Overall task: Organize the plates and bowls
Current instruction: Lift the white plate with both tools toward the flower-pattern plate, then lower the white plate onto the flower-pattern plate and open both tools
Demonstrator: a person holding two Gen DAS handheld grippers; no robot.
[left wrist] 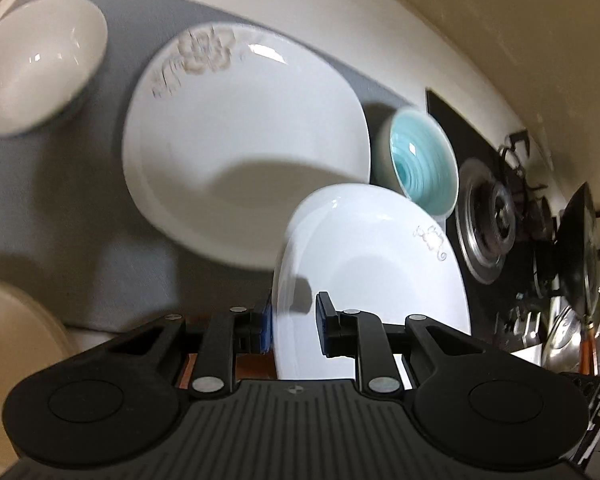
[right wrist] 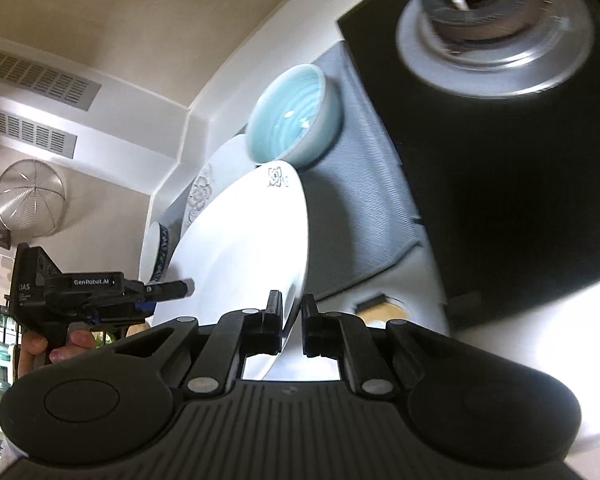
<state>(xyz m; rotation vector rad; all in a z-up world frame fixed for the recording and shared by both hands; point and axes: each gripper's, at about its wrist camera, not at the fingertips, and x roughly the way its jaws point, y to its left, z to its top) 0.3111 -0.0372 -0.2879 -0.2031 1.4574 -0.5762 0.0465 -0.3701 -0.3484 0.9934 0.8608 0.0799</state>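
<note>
A: Left gripper pinches the rim of the small white plate; right gripper straddles the opposite rim, and I can't tell if it's clamped.

B: Where's the plate?

A: Held tilted above the grey ribbed mat, glossy ceramic, grey floral mark near the rim.

B: Others?

A: Larger white flower-printed plate on the mat, teal spiral-glazed bowl just beside it, plain white bowl apart.
</note>
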